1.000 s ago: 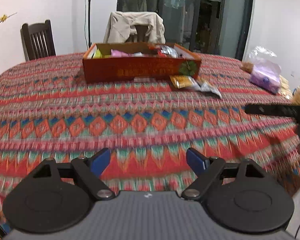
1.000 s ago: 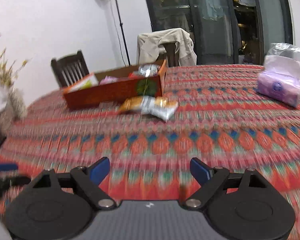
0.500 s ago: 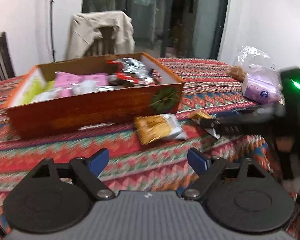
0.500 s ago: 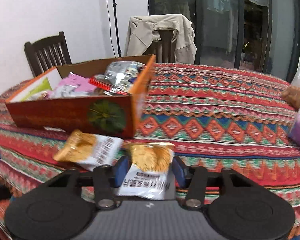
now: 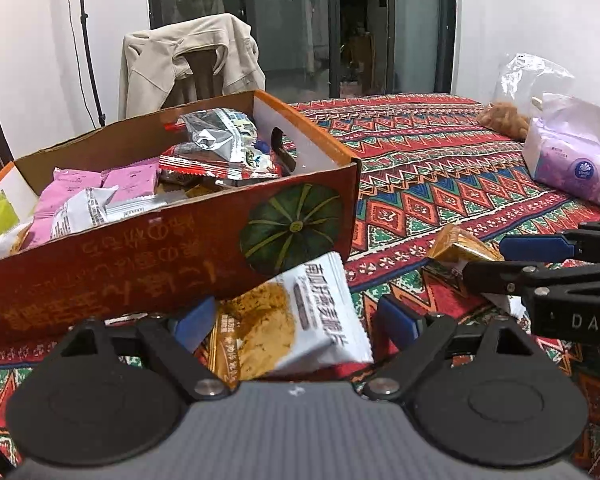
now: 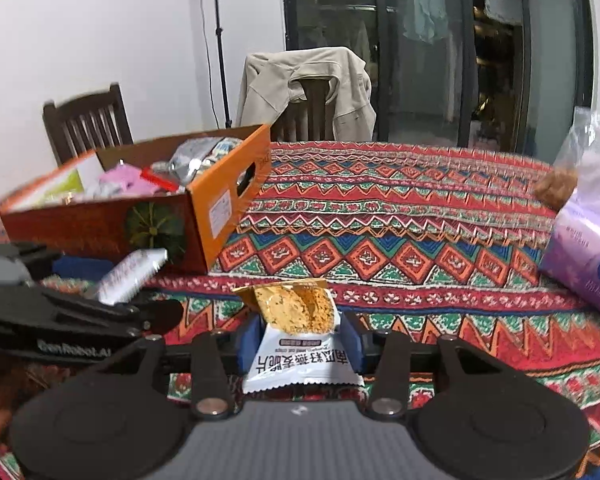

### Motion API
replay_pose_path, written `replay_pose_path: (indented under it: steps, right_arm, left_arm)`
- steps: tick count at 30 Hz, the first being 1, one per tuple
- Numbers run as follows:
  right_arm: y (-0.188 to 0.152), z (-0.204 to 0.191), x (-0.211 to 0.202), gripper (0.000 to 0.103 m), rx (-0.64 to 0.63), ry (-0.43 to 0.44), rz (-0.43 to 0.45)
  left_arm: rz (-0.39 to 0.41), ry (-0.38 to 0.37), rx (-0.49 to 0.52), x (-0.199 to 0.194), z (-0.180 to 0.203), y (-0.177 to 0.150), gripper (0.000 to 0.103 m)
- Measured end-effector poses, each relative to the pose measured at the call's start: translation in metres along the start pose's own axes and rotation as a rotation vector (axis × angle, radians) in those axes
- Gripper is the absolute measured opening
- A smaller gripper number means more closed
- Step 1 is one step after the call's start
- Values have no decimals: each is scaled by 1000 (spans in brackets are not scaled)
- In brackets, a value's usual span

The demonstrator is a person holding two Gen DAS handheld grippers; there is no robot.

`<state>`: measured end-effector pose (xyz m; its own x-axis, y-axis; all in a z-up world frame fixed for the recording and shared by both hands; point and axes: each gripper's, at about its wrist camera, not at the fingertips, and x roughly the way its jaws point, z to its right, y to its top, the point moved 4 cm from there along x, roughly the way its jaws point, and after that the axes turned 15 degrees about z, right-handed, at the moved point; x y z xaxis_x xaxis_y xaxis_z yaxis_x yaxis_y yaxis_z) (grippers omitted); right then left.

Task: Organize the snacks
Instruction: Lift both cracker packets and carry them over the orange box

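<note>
The right gripper (image 6: 299,346) is pinching a white-and-gold oat crisp packet (image 6: 298,334) between its blue pads (image 6: 247,342); a second ago those jaws were standing wide over bare cloth, and they closed on the packet about half a second back, so this snack is now secured for lifting. The left gripper (image 5: 294,322) is spread wide, its jaws straddling a second crisp packet (image 5: 296,320) without pressing on it; a second ago this gripper was looking at the snacks from well back across the table, and it has since been carried right up to them. That second packet is lying on the patterned tablecloth (image 5: 420,168), its top edge leaning against the front wall of the orange cardboard box (image 5: 148,256), which is already holding pink, silver and red wrappers. The gripped packet is sitting just beside the box's near corner. Both loose snacks are therefore close to being boxed: one held, one framed and probably next to be clamped. Off to the right a purple tissue pack (image 5: 572,164) is resting, well apart.
</note>
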<state>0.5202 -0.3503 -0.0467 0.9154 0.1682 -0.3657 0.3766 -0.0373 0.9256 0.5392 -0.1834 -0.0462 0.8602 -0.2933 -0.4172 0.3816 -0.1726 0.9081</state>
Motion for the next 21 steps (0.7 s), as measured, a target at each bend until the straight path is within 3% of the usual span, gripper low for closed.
replay_pose_path:
  steps: [3,5,6,8,10,13,16,21]
  right_arm:
    - [0,5,4,64,33,1,-14]
    - [2,6,7,65,49,15,-6]
    - [2,7,10,66,53,14,-10]
    - [3,7,14,64,53,23,-15]
    - [2,6,12,47,52,30,-11]
    - [1,2,9,40,27,56,-15]
    - [-1,-8,-1,39,-24,39,-16]
    - [-1,-41,-44,39,-93,101,19]
  left_arm:
    - [21,-6,-10,-2,-2,2,57]
    - [21,-8,4,-4,-1,3,32]
    - [19,-8,13,-5,-1,4,24]
    - [-3,4,19,-10,0,5,23]
    - [-19,1,18,-19,2,3,21]
    - [-38,-10,-17,-45,0,0,20]
    - [-17,-15,-63,-83,-8,-1,17]
    - [51,-7,-144,-160,-28,-14,17]
